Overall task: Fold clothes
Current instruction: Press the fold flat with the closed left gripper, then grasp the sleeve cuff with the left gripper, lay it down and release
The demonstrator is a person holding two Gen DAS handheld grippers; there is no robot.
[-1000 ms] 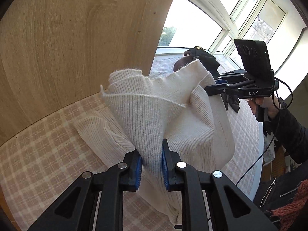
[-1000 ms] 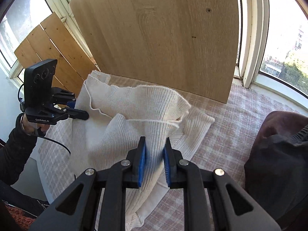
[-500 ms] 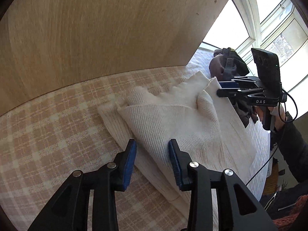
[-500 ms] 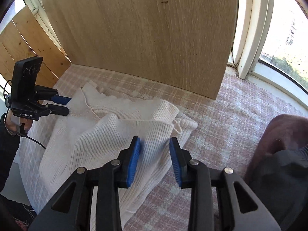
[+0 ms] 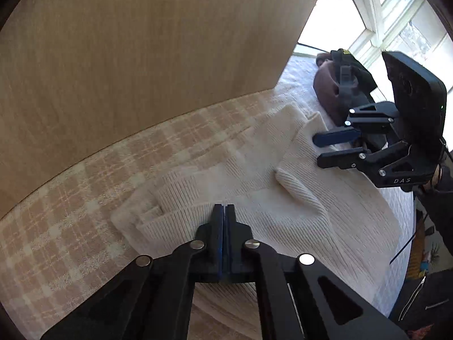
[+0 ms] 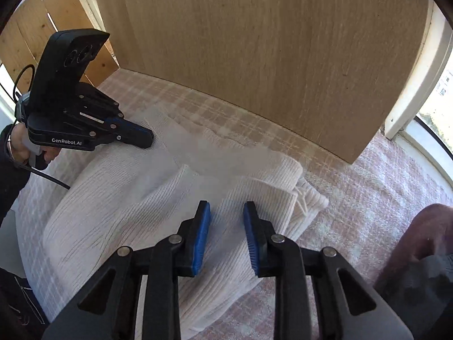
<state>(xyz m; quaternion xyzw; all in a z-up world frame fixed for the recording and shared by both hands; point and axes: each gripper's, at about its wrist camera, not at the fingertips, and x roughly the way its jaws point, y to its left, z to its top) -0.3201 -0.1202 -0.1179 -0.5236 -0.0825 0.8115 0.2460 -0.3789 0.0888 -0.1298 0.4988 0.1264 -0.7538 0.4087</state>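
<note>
A cream ribbed knit sweater (image 5: 254,175) lies folded over on the checked tablecloth (image 5: 56,212). My left gripper (image 5: 223,206) is shut just above the sweater's near edge, pads together with no fabric between them. In the right wrist view it (image 6: 150,138) rests at the sweater's (image 6: 127,192) far left corner. My right gripper (image 6: 227,206) hovers over the folded right end. Its jaws are closing, the knit lies under the gap and the pads do not press on it. From the left wrist view the right gripper (image 5: 317,149) shows a gap between its fingers.
An upright wooden board (image 6: 269,56) stands along the back of the tablecloth (image 6: 368,184). A dark maroon heap of clothing (image 6: 424,240) lies to the right, also seen as a dark bundle (image 5: 328,93). Windows run behind. A person's dark sleeve (image 6: 8,170) is at the left.
Both grippers let go of the raised sweater, which dropped into a flat fold on the cloth. Both hands came down; the left jaws opened and then shut empty.
</note>
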